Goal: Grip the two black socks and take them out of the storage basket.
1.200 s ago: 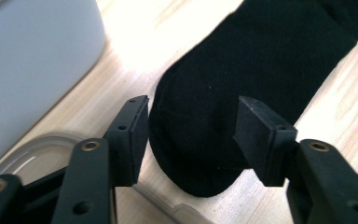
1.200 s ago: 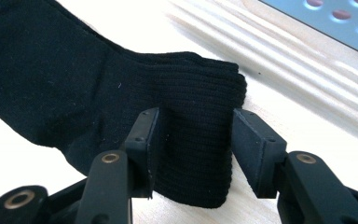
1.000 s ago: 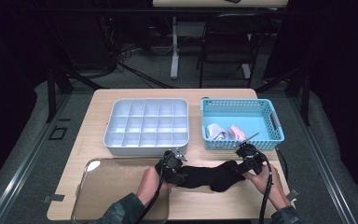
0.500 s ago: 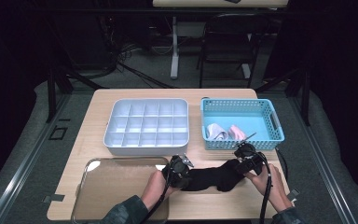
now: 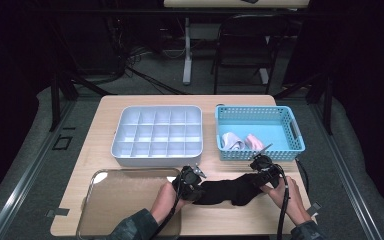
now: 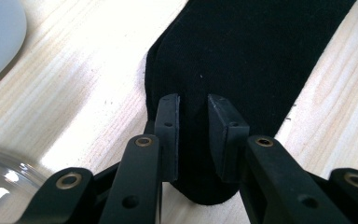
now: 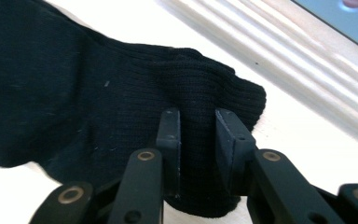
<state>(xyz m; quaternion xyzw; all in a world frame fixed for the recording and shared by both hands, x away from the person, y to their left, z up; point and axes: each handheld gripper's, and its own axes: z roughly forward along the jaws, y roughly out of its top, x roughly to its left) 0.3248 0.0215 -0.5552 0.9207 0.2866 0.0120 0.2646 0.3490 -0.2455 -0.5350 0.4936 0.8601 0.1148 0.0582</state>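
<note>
Sock (image 5: 226,191), black, is laid flat on bare table (image 5: 105,112) wood, long axis running from left gripper (image 6: 193,116) to right gripper (image 7: 196,126). Open wood is seen either side of the fingers. Each end is pinched by narrowed jaws; both pairs have just been closing.

Dim room here: a dark folding chair (image 5: 242,50) and a white table leg (image 5: 187,50) stand beyond, grey floor (image 5: 25,150) around.

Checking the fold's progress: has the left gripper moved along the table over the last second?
Yes. The left gripper has slid right, from the divided tray's middle toward its right corner.
</note>
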